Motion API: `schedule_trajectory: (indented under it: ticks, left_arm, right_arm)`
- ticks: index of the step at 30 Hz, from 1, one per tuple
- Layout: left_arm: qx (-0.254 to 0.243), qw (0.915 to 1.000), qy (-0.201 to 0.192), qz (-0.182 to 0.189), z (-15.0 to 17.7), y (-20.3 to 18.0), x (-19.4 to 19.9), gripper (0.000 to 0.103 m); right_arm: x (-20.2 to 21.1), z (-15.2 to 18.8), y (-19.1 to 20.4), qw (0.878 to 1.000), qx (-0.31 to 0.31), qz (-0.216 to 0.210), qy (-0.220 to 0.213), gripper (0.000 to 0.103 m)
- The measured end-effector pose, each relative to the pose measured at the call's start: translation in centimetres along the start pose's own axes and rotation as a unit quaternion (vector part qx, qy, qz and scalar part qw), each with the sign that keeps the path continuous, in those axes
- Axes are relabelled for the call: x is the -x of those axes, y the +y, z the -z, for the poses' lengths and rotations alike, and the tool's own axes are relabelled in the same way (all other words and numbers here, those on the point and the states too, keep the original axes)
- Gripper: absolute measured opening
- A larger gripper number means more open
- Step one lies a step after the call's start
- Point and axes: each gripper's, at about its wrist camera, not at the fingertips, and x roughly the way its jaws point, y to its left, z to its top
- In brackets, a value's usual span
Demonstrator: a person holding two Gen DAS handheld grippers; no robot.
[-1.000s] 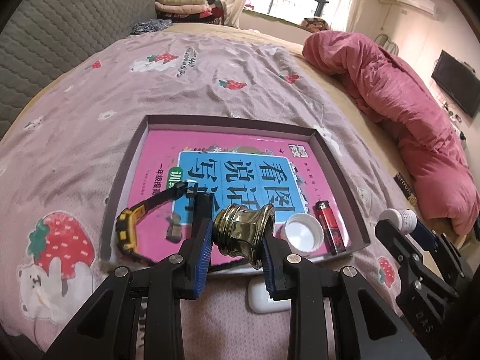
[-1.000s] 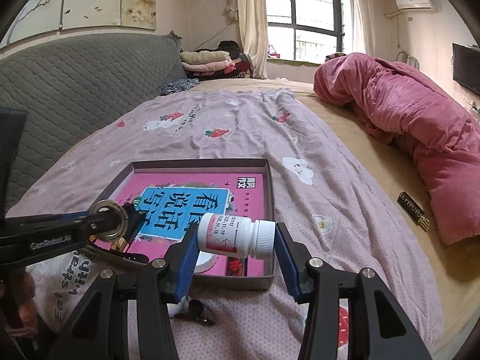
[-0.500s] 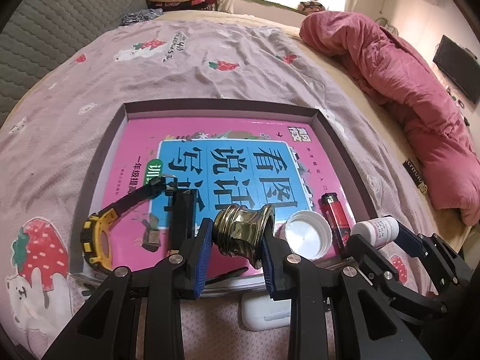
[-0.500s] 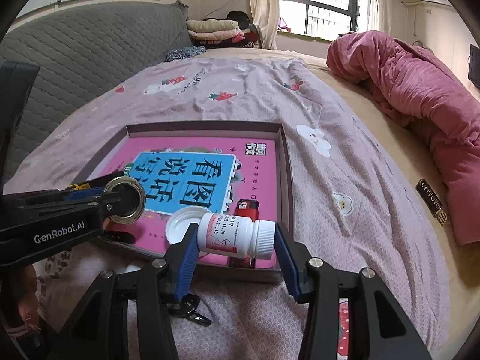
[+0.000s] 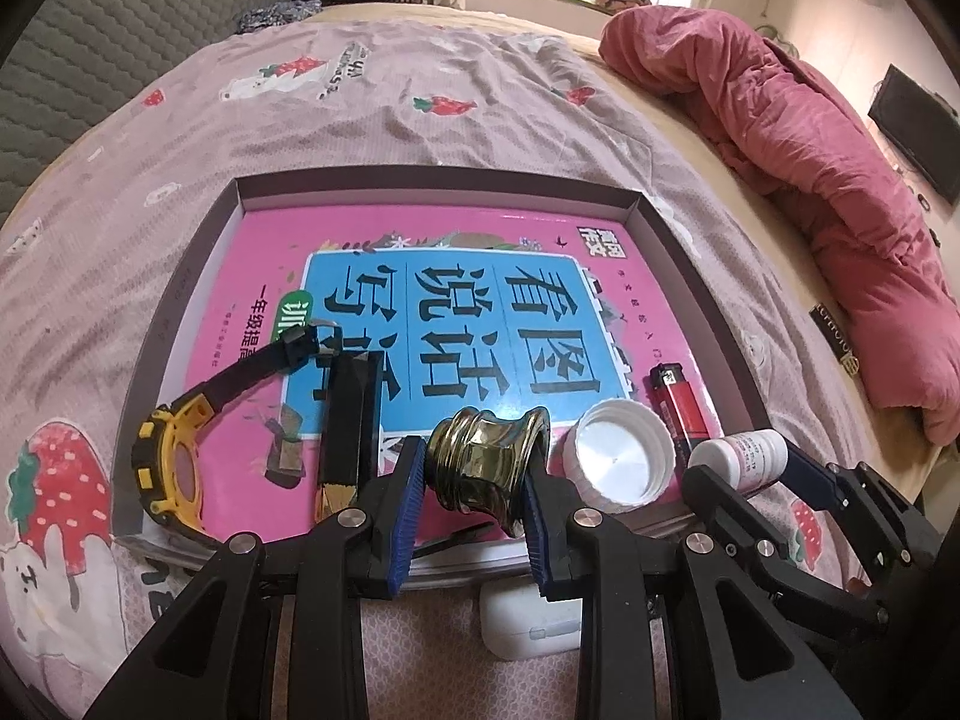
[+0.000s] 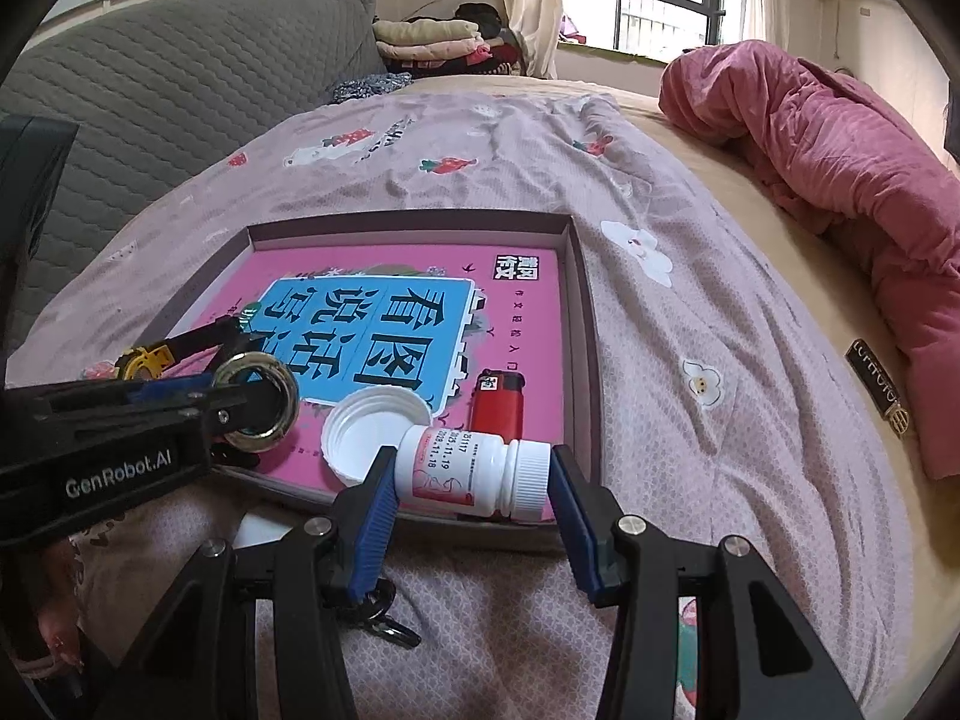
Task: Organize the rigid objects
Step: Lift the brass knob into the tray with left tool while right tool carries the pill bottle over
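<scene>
A shallow grey tray [image 5: 198, 276] on the bed holds a pink book [image 5: 480, 252], a yellow-and-black watch [image 5: 174, 456], a white lid [image 5: 624, 456] and a red lighter [image 5: 678, 402]. My left gripper [image 5: 474, 474] is shut on a brass fitting [image 5: 486, 456] above the tray's near edge. My right gripper [image 6: 474, 474] is shut on a white pill bottle [image 6: 468, 468], held sideways over the tray's near right corner. The bottle also shows in the left wrist view [image 5: 738, 456], and the brass fitting in the right wrist view [image 6: 258, 402].
A white earbud case [image 5: 528, 618] lies on the bedsheet just in front of the tray. Keys [image 6: 384, 618] lie under my right gripper. A pink duvet [image 5: 810, 138] is heaped at the right. A grey headboard [image 6: 150, 96] stands at the left.
Both grippers have moved forward toward the tray with their objects held. The pill bottle and the brass fitting now hang over the tray's near edge.
</scene>
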Motion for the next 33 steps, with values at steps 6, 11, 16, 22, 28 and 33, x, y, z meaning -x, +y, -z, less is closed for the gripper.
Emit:
schedule_trajectory:
  ticks: [6,11,16,22,28,33]
  left_arm:
    - [0.003,1.0,0.007,0.0,0.3,0.2,-0.3,0.031]
    - [0.009,0.9999,0.011,0.002,0.5,0.4,-0.5,0.031]
    - [0.011,0.9999,0.012,0.003,0.4,0.5,-0.5,0.031]
    - [0.014,0.9998,0.014,0.004,0.5,0.7,-0.3,0.031]
    - [0.016,0.9997,0.015,0.004,0.5,0.8,-0.3,0.031]
    - [0.015,0.9997,0.017,0.002,0.4,0.8,-0.4,0.031]
  right_arm:
    - [-0.3,-0.1,-0.3,1.0,-0.011,-0.013,0.006,0.05]
    - [-0.3,-0.1,-0.4,1.0,-0.013,-0.016,0.006,0.05]
    - [-0.1,0.0,-0.5,0.999,-0.022,-0.025,0.003,0.05]
    - [0.0,-0.1,-0.8,0.999,-0.029,-0.03,0.002,0.05]
    - [0.5,0.1,-1.0,0.999,-0.035,-0.028,-0.003,0.051]
    - [0.7,0.2,-1.4,0.999,-0.044,-0.031,-0.007,0.054]
